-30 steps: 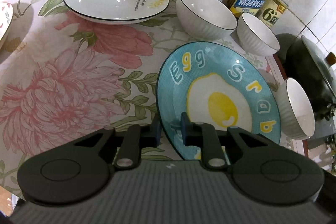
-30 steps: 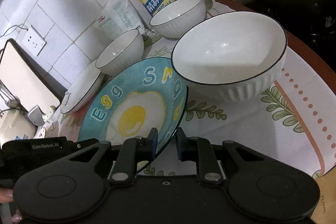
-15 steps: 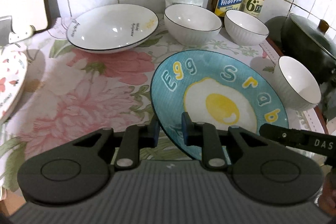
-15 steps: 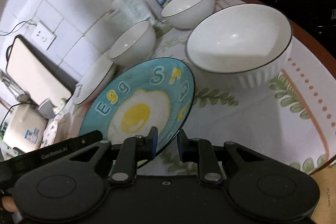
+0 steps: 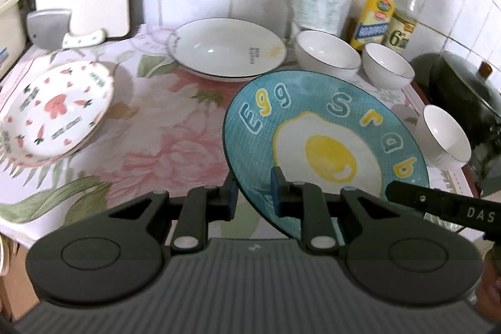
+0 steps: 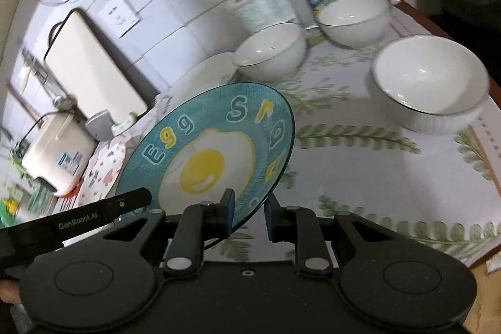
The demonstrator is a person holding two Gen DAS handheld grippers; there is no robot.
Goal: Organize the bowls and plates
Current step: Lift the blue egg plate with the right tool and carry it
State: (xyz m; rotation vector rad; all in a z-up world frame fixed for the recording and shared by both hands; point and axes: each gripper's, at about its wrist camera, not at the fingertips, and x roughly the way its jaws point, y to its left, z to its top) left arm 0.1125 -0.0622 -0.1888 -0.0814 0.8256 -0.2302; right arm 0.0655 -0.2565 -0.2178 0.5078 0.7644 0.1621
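Evidently both the left gripper [image 5: 252, 190] and right gripper [image 6: 249, 210] pinch the blue egg plate [image 5: 325, 146] at its near rim, probably sharing its weight, tilted clear of the tablecloth [image 5: 162, 146]

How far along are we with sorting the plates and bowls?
Early. Nothing looks stacked yet. In hand: the blue egg plate is off the cloth, gripped on its rim by the left gripper and right gripper. Left: the white plate, carrot plate and three white bowls stand separately.
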